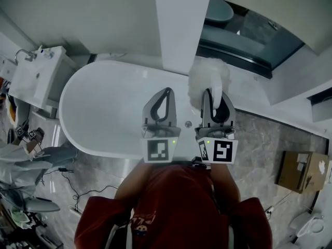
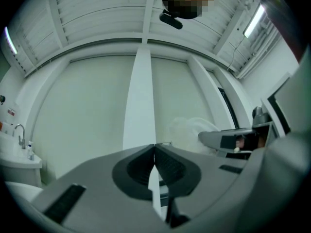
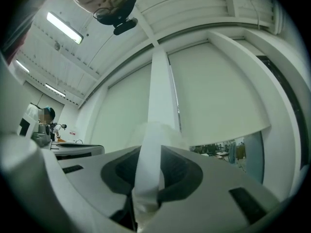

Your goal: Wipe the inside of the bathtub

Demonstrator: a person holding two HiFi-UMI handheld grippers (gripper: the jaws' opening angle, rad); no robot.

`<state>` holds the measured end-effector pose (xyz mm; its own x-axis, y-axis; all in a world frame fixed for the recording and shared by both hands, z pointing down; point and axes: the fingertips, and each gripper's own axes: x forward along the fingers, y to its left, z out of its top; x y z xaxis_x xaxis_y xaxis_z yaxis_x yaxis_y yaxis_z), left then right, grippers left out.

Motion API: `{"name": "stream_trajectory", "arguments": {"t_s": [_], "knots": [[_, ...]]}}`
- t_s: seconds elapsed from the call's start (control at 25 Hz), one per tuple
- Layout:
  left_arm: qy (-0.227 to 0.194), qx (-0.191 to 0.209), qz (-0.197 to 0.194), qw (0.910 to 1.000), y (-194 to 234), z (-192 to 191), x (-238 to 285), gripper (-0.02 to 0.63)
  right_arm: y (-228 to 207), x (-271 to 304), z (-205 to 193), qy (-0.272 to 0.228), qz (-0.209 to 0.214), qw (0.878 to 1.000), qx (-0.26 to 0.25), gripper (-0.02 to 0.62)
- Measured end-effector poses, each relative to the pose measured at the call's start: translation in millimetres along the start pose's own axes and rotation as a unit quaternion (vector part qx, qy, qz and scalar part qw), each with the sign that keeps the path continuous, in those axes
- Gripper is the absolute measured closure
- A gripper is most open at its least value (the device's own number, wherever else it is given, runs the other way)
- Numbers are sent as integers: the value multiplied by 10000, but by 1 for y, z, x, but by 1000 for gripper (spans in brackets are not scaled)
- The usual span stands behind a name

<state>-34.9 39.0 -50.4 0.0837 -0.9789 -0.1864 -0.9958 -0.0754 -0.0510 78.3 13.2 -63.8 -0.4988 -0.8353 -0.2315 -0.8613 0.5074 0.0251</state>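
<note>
Close in front of your red top (image 1: 176,206), you held both tools side by side. Your left gripper (image 1: 165,93) had its jaws pressed together with nothing between them. Your right gripper (image 1: 213,98) was clamped on a white cloth (image 1: 206,77), which bunched out past its fingertips. Below both lay the white oval bathtub (image 1: 70,119), with the cloth over its far right part; whether the cloth touched the tub could not be told. Beyond the tub rose a white column (image 1: 181,25). A washbasin (image 1: 36,74) stood off to your left, and a cardboard box (image 1: 303,171) sat on the floor to your right.
</note>
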Motion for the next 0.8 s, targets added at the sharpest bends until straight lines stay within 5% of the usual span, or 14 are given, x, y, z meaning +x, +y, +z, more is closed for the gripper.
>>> {"name": "stream_trajectory", "arguments": {"t_s": [0.8], "knots": [[82, 269, 142, 9995, -5, -1, -4, 591, -11, 1, -4, 106, 48, 9999, -38, 503]]}}
